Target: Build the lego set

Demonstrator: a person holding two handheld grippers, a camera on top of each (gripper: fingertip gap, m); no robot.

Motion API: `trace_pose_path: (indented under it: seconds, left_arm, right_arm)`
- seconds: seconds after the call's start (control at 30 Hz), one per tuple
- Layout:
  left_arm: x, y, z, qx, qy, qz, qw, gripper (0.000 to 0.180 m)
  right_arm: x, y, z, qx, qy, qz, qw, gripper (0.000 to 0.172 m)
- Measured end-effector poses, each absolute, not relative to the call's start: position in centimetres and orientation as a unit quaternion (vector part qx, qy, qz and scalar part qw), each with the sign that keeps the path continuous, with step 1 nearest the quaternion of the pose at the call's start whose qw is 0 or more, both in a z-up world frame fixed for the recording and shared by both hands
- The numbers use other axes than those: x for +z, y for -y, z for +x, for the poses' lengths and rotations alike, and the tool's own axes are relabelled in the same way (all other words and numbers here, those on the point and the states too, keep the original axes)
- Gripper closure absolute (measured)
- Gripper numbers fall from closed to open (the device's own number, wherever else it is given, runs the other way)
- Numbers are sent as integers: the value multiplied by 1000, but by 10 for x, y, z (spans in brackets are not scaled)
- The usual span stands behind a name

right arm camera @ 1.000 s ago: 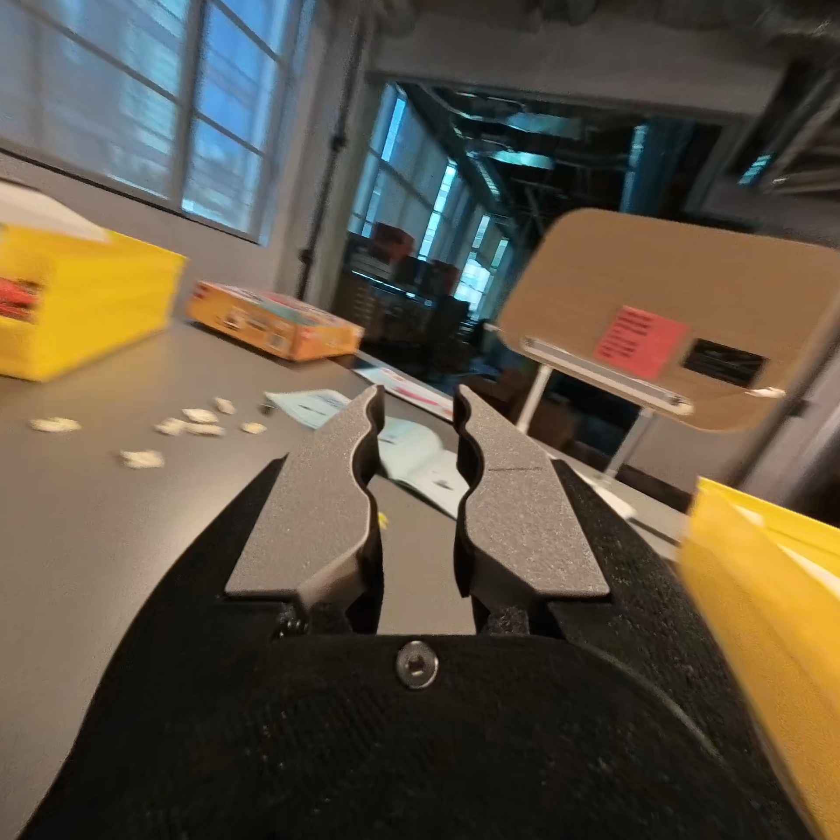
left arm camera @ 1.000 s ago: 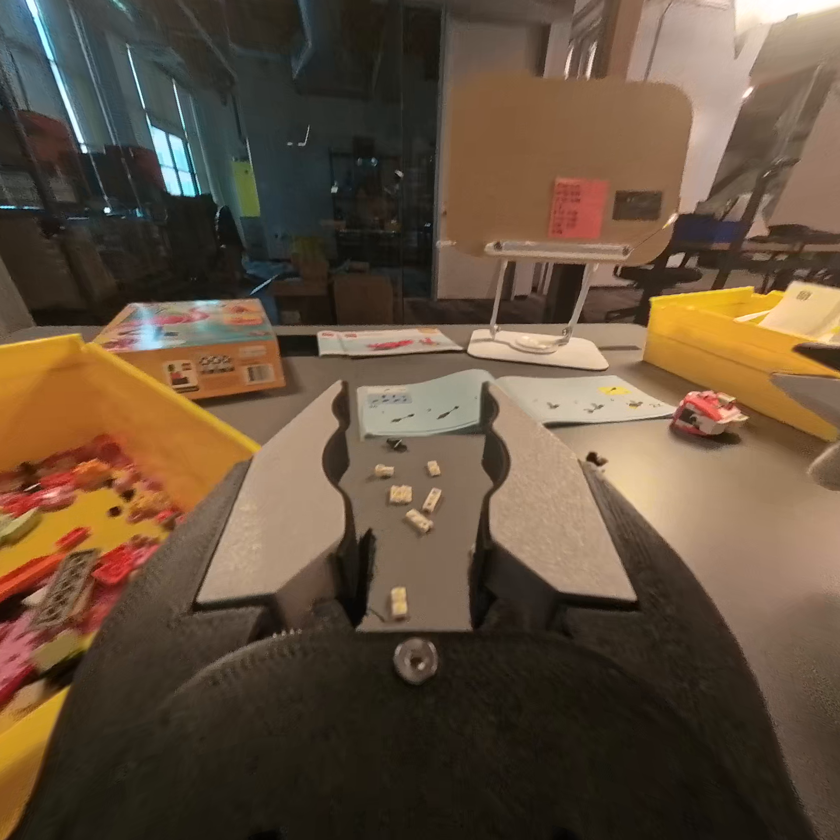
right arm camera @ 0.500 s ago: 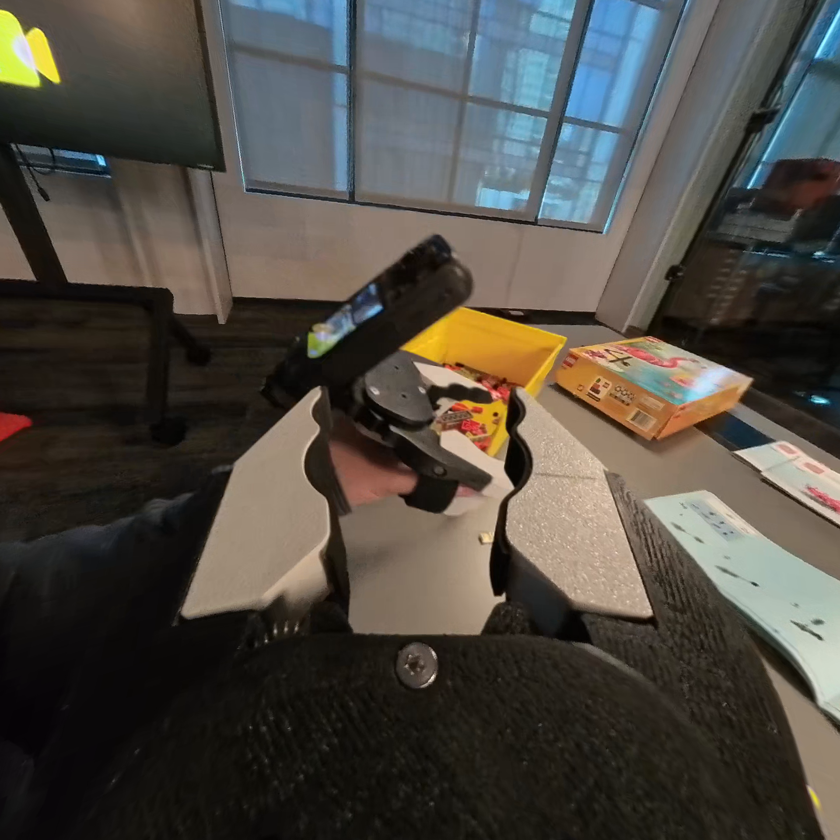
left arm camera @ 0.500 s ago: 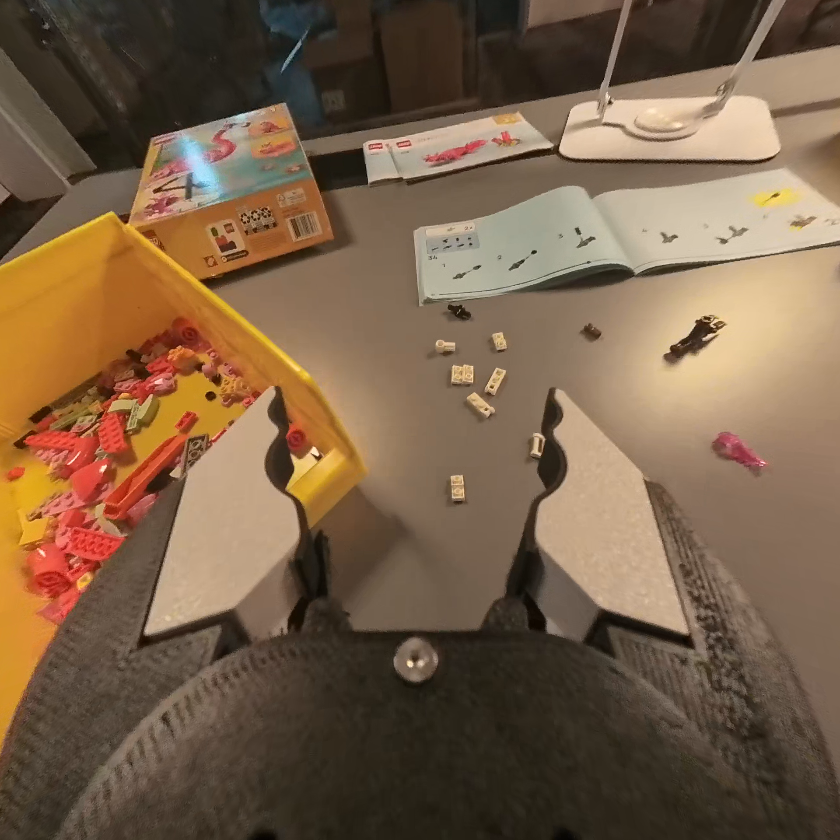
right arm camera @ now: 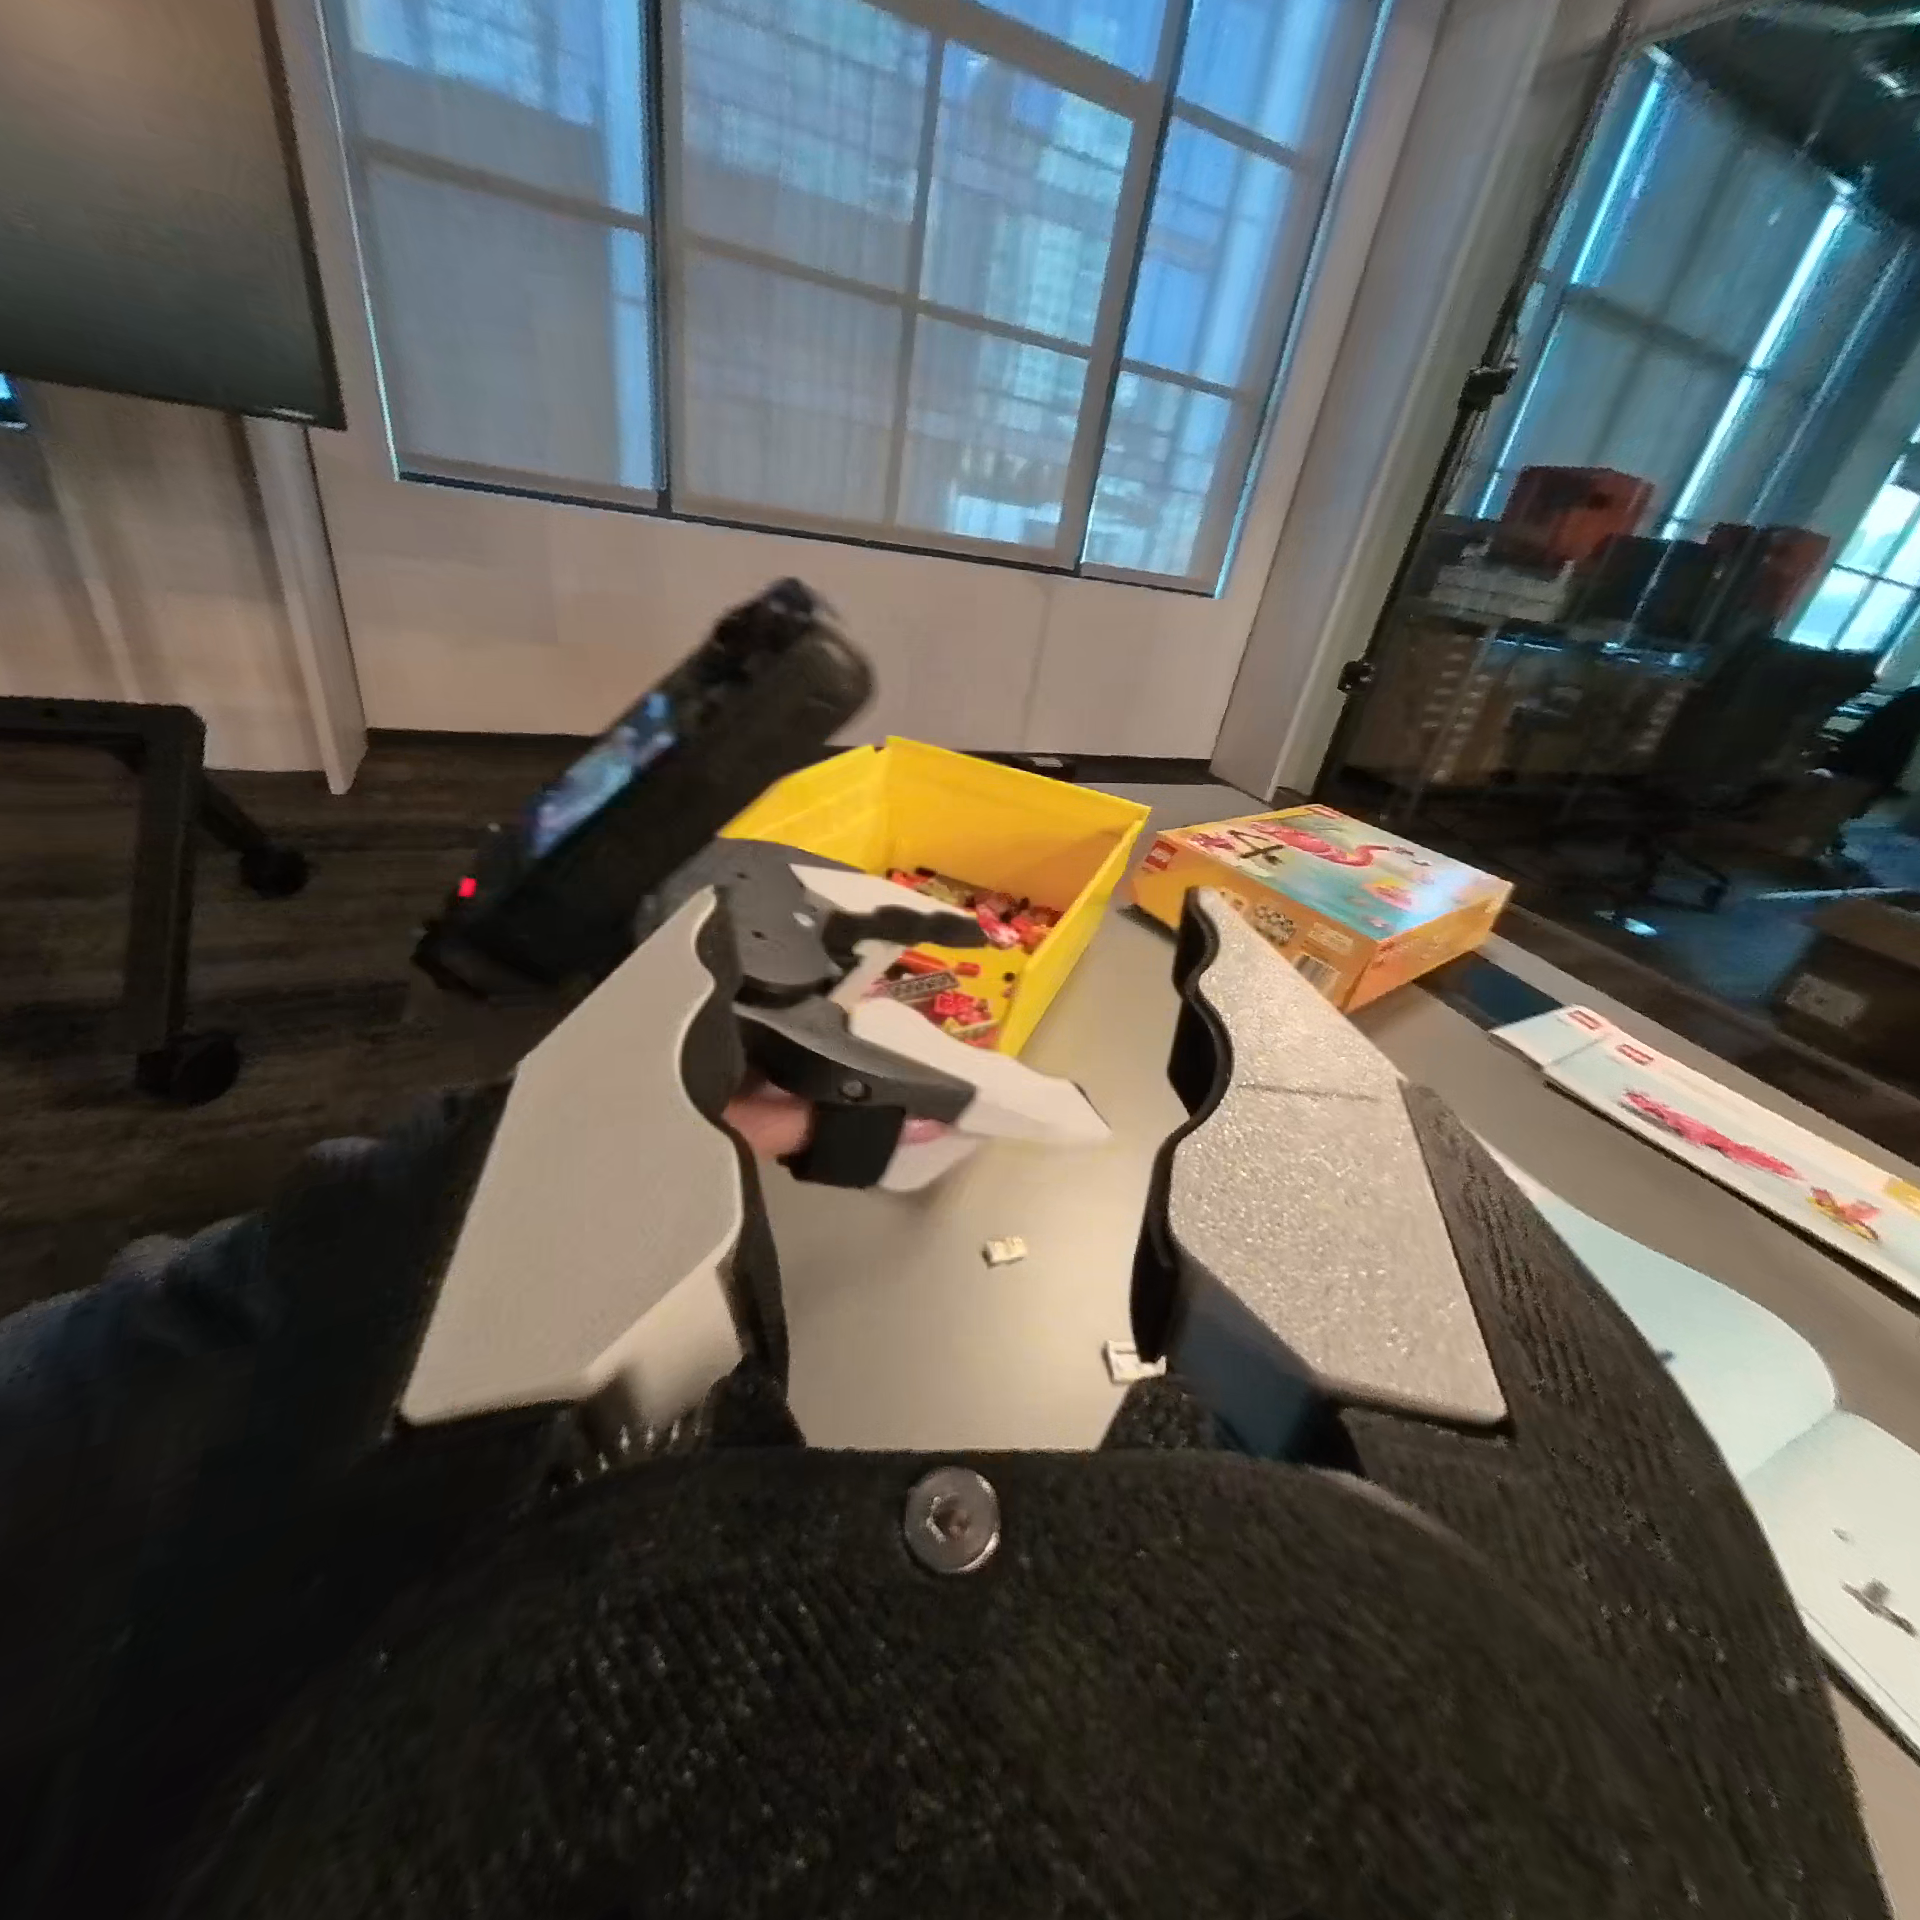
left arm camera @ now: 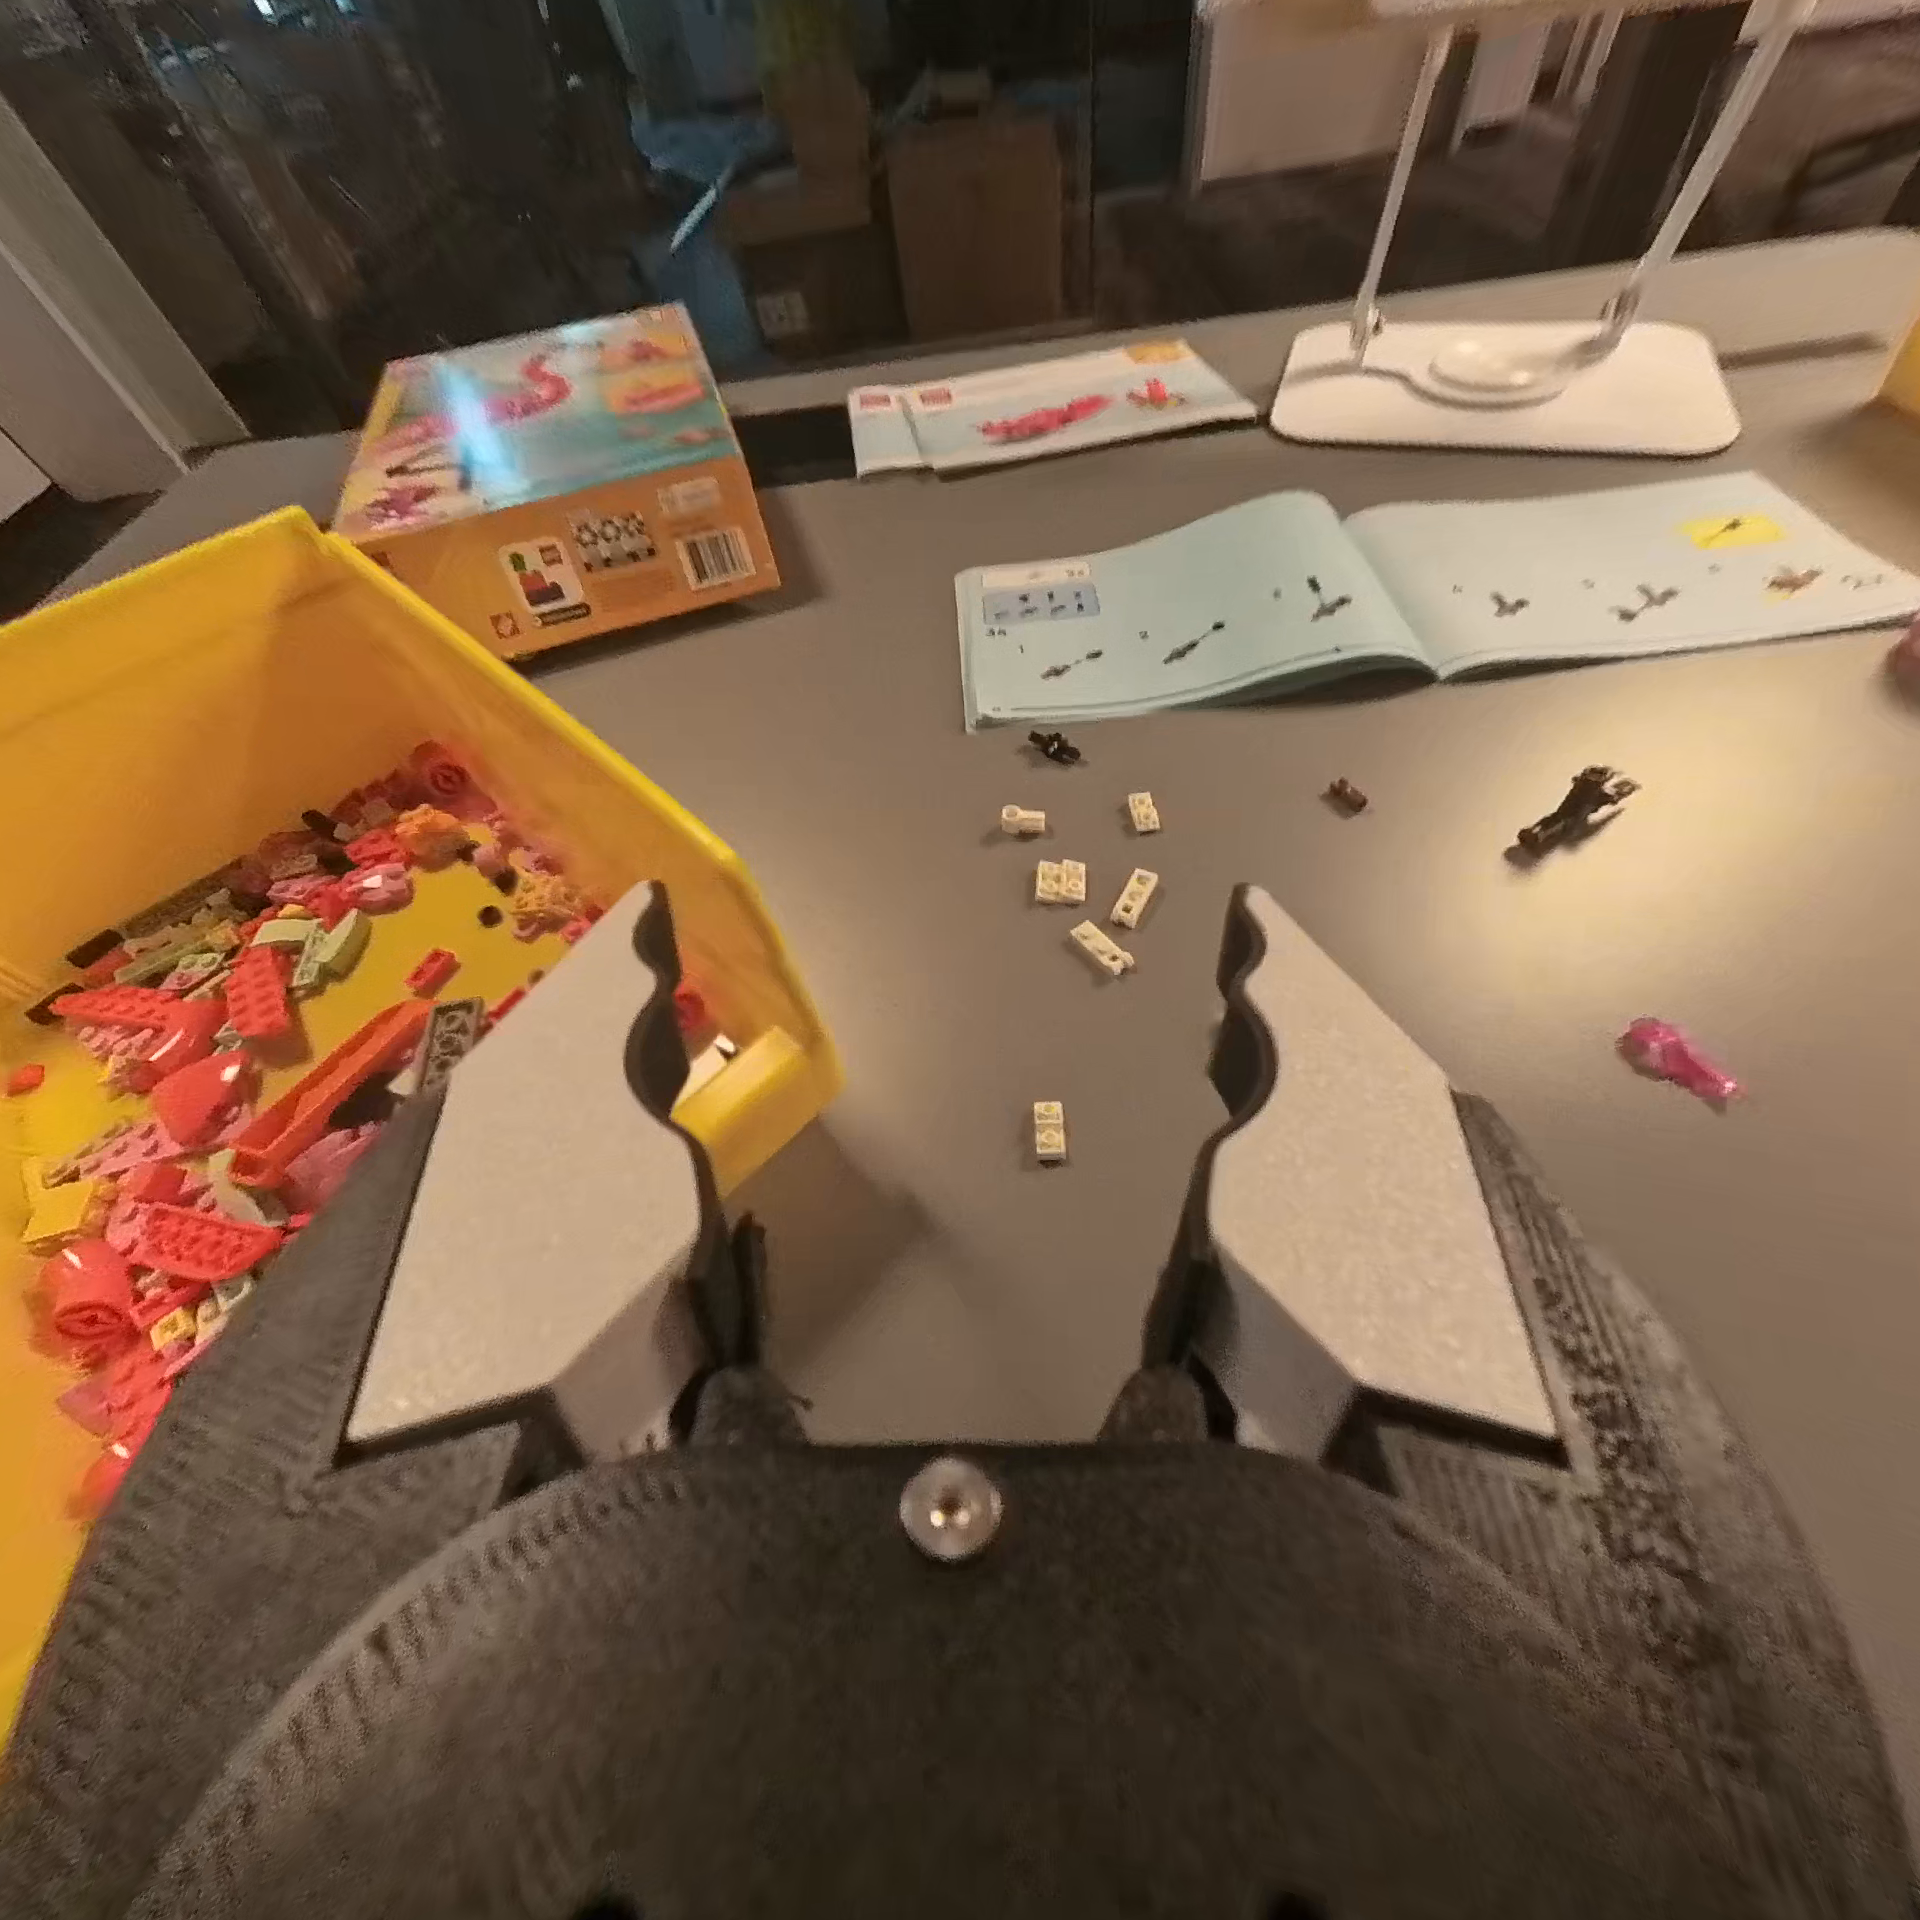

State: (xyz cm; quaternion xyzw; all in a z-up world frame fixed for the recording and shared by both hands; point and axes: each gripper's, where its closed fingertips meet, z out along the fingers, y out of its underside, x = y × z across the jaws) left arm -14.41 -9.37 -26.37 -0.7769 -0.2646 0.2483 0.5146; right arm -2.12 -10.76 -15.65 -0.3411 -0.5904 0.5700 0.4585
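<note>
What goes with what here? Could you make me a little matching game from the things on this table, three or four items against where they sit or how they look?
Things:
1. yellow bin
2. orange box
3. open booklet
4. left claw

Descriptions:
A. lies flat with pale blue pages showing
B. spread wide, nothing between its fingers
C. holds a heap of red and pink bricks
D. sits closed behind the bin, near the table's far edge

Pairs: 1-C, 2-D, 3-A, 4-B
</note>
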Motion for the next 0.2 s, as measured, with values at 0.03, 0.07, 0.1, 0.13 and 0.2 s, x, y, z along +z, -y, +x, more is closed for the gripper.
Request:
trace_pose_path:
  seconds: [0.03,0.07,0.1,0.13,0.2]
  left_arm:
    - [-259,96,-144,249,266,-771,522,78]
    - [-258,98,-144,253,266,-772,519,78]
    - [-258,98,-145,263,264,-776,509,77]
    - [-260,96,-145,274,258,-783,495,76]
    - [-266,90,-142,284,247,-795,476,74]
  right_arm:
    - [-157,105,-21,573,588,-346,454,88]
    - [-158,107,-20,581,587,-349,443,87]
    - [-157,111,-20,590,587,-350,431,85]
    - [-156,116,-19,593,589,-348,424,83]
    - [-157,126,-19,580,603,-340,430,80]
